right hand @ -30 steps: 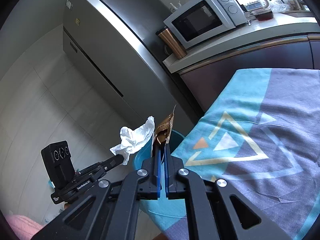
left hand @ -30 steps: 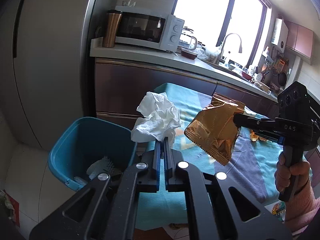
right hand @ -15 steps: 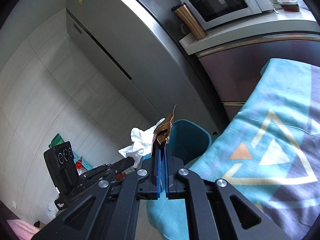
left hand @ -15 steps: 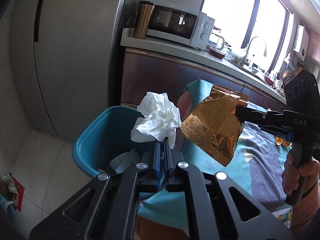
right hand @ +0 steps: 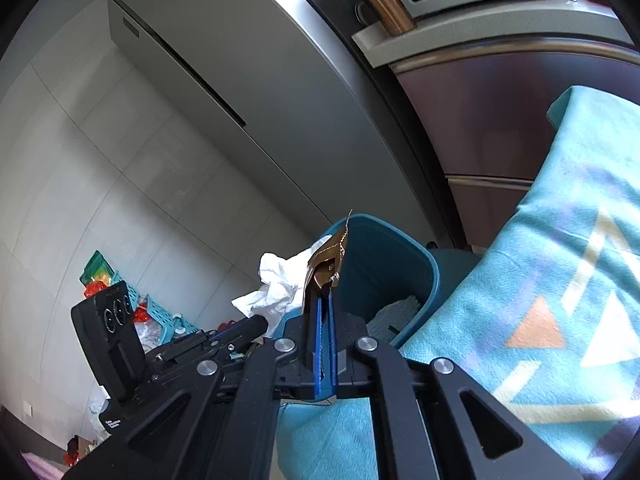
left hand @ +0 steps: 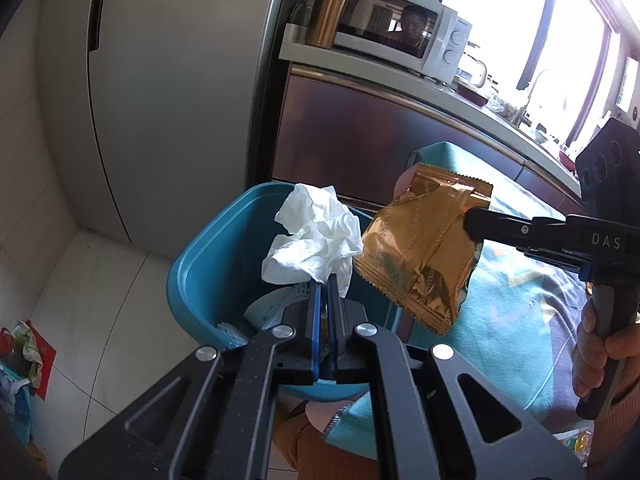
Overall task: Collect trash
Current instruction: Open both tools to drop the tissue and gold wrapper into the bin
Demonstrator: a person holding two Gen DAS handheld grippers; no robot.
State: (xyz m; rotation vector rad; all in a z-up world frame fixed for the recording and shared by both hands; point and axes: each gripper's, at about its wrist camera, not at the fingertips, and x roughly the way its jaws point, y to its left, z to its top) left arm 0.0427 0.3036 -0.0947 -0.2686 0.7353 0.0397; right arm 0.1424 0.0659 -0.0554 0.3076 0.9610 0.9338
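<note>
a teal bin (left hand: 208,276) stands on the floor beside a table under a teal patterned cloth (right hand: 560,280). above the bin's rim, the left gripper (left hand: 325,280) pinches a crumpled white tissue (left hand: 316,240); the right gripper (left hand: 474,216) pinches a gold snack wrapper (left hand: 420,248) by its edge, hanging partly over the cloth. released here, the wrapper might miss the bin and land on the cloth. the right gripper reads "das"; the wrapper's print is probably too small to read.

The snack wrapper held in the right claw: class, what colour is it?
Shiny golden brown, with a crimped edge. The snack wrapper shows best in the left wrist view.
</note>
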